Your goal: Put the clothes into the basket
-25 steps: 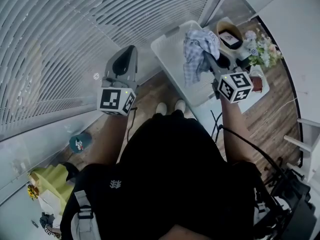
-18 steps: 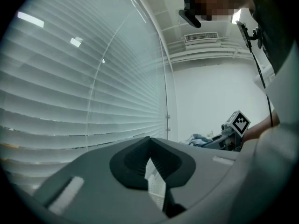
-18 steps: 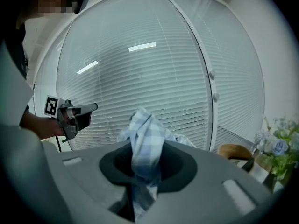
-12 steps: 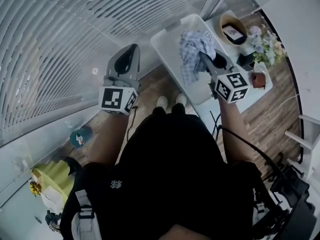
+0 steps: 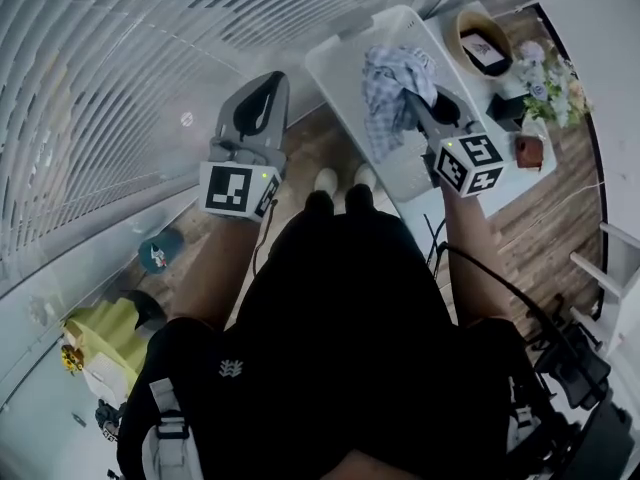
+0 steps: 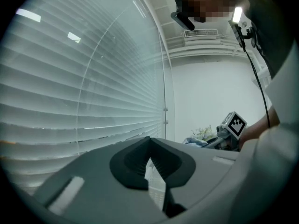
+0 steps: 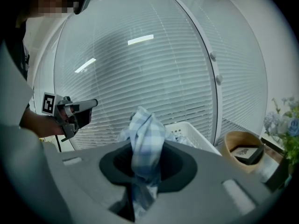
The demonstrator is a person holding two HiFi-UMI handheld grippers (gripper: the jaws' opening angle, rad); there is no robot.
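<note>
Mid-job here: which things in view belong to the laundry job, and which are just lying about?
Job: blue-and-white checked cloth, gripped in the right tool; white plastic basket.

Lying about: round wooden bowl; bunch of pale flowers; small brown pot; teal object on the floor.

Your head camera is looking steeply down over your torso at the left tongs [image 5: 262, 98], the right tongs [image 5: 412, 103] and the white basket [image 5: 335, 63]. Each tongs camera is riding close behind its own jaws, facing the blinds [image 6: 93, 92] and catching the other tongs at its edge. The right one is sharing the basket and checked cloth [image 5: 390, 88] with the head view.
</note>
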